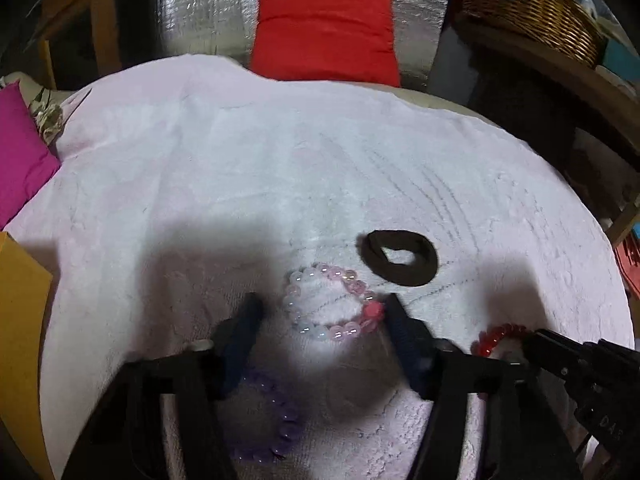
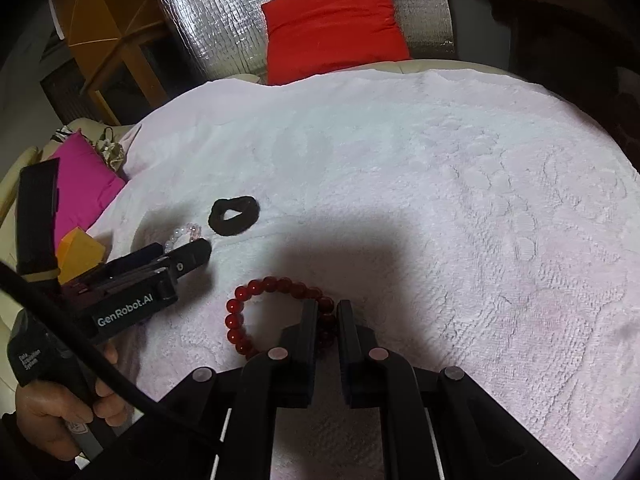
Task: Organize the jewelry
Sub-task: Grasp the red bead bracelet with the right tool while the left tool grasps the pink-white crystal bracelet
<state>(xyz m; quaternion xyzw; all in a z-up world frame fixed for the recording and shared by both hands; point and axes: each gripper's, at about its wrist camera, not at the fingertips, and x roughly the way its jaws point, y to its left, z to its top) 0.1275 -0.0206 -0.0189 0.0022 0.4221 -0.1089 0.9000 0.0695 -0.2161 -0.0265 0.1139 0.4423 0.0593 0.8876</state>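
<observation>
**Both grippers down among the bracelets on the pink towel**

Left gripper (image 1: 320,306): jaws apart, straddling the pale pink-and-clear bead bracelet (image 1: 330,304); the right-hand finger (image 1: 400,320) sits against the brighter pink bead on that bracelet's edge, the left-hand finger stands clear of the beads; no clamp seen — the bracelet lies flat on the towel (image 1: 240,160).

Right gripper (image 2: 327,312): jaws drawn close together on the red bead bracelet (image 2: 256,308); a short run of beads shows in the narrow gap between the fingers, the remainder of the loop lying on the towel to the left.

Other items: a black hair tie (image 1: 400,258) rests on the towel just beyond the pale bracelet, apart from it; a purple bead bracelet (image 1: 276,420) lies in shadow beneath the left gripper's body — blurred.

Surroundings: a red cushion (image 1: 324,36) at the far edge; a magenta cushion (image 1: 20,156) at left; a wicker basket (image 1: 532,12) upper right.
</observation>
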